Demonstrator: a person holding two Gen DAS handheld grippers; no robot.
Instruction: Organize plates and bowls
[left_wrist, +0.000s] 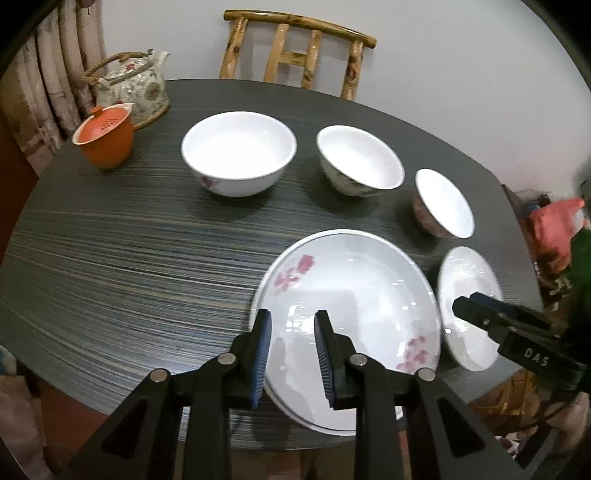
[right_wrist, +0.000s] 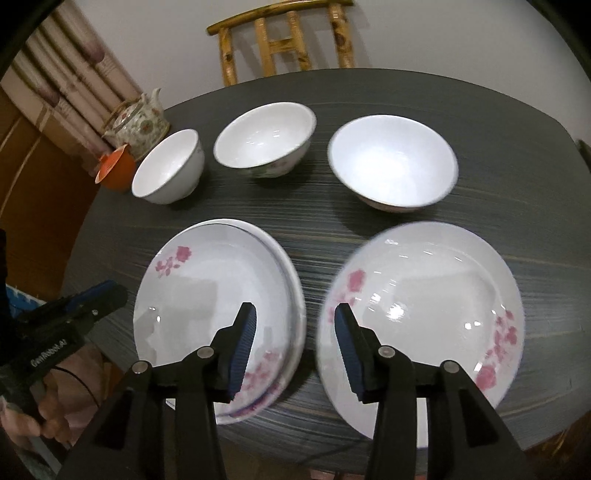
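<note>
On the dark striped table (left_wrist: 129, 258) two white plates with pink flowers lie stacked (left_wrist: 351, 295) (right_wrist: 218, 291), the lower one's rim peeking out on the right. A third flowered plate (right_wrist: 424, 306) (left_wrist: 469, 291) lies to their right. Behind them stand three white bowls in a row (right_wrist: 168, 168) (right_wrist: 264, 138) (right_wrist: 393, 166). My left gripper (left_wrist: 293, 325) (right_wrist: 107, 291) hovers open over the stack's left rim, nothing pinched. My right gripper (right_wrist: 295, 314) (left_wrist: 465, 306) is open above the gap between the stack and the single plate.
A flowered teapot (left_wrist: 136, 85) and an orange lidded cup (left_wrist: 105, 138) stand at the table's far left. A wooden chair (left_wrist: 295, 48) is behind the table. A hand (right_wrist: 48, 417) holds the left gripper near the front table edge. Red clutter (left_wrist: 554, 229) lies beyond the right edge.
</note>
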